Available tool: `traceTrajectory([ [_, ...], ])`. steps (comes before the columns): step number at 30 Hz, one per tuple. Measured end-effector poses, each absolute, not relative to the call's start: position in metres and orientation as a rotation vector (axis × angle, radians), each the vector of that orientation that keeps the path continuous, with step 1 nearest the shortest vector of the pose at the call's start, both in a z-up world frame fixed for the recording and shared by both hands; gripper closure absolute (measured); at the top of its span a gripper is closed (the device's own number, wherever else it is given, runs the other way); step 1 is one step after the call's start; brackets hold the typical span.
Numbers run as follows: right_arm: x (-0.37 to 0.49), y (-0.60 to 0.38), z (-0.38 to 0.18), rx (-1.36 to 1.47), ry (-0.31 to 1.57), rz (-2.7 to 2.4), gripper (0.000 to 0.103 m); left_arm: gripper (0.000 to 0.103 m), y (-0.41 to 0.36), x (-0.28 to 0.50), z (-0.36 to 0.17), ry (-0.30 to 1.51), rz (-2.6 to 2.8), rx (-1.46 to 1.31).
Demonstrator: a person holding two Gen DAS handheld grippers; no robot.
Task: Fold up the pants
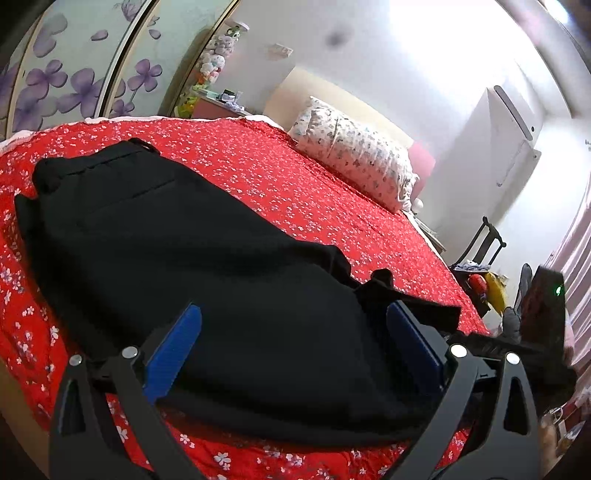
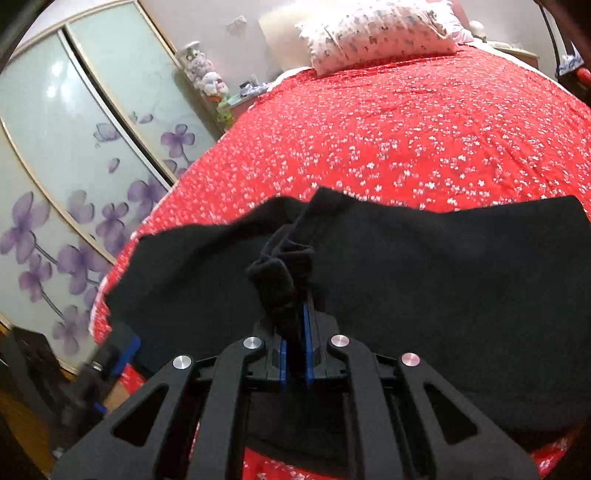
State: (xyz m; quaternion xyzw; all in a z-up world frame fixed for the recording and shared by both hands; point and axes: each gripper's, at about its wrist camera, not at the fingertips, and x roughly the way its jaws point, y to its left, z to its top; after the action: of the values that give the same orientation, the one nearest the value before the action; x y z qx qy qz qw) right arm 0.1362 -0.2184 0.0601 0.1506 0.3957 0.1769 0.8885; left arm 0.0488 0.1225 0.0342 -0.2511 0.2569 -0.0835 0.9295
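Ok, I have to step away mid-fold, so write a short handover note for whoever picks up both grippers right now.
Right gripper: shut on a bunched edge of the black pants, held up over the rest of the garment.
Left gripper: open, jaws wide, low over the pants, nothing pinched.
Pants lie near the front edge of the red floral bedspread, pillow at the far end.
Done: one edge picked up; the fabric looks partly doubled over.
Left: lay the held edge down, smooth it, finish the folds.
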Motion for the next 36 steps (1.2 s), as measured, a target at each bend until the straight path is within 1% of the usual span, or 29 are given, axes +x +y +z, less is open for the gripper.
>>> traceTrajectory([
  [3, 0.136, -0.218, 0.057, 0.306, 0.797, 0.363, 0.096, 0.002, 0.125, 0.049, 0.035, 0.522, -0.170, -0.523],
  [10, 0.125, -0.190, 0.069, 0.275, 0.744, 0.448, 0.096, 0.002, 0.124, 0.049, 0.034, 0.520, -0.162, -0.526],
  [15, 0.130, -0.164, 0.045, 0.177, 0.814, 0.452, 0.096, 0.002, 0.128, 0.045, 0.036, 0.496, -0.141, -0.522],
  [20, 0.126, -0.162, 0.034, 0.151, 0.811, 0.457, 0.095, 0.002, 0.135, 0.045, 0.034, 0.491, -0.125, -0.559],
  [25, 0.122, -0.156, 0.031, 0.105, 0.806, 0.460, 0.089, 0.002, 0.142, 0.043, 0.036, 0.471, -0.103, -0.584],
  [26, 0.120, -0.154, 0.031, 0.085, 0.803, 0.464, 0.086, 0.002, 0.144, 0.042, 0.036, 0.465, -0.098, -0.590],
  [28, 0.116, -0.151, 0.033, 0.054, 0.805, 0.486, 0.070, 0.002, 0.149, 0.040, 0.036, 0.455, -0.088, -0.607],
  [30, 0.109, -0.147, 0.035, 0.051, 0.820, 0.570, 0.032, 0.002, 0.154, 0.039, 0.036, 0.450, -0.078, -0.629],
  [31, 0.105, -0.144, 0.036, 0.042, 0.835, 0.600, 0.029, 0.002, 0.154, 0.040, 0.036, 0.450, -0.074, -0.637],
  [32, 0.099, -0.140, 0.038, 0.018, 0.833, 0.624, 0.029, 0.002, 0.157, 0.039, 0.035, 0.450, -0.070, -0.651],
  [34, 0.091, -0.141, 0.043, 0.023, 0.799, 0.656, 0.030, 0.002, 0.160, 0.039, 0.035, 0.447, -0.064, -0.669],
  [36, 0.090, -0.148, 0.048, 0.081, 0.764, 0.655, 0.033, 0.002, 0.162, 0.037, 0.036, 0.437, -0.055, -0.681],
])
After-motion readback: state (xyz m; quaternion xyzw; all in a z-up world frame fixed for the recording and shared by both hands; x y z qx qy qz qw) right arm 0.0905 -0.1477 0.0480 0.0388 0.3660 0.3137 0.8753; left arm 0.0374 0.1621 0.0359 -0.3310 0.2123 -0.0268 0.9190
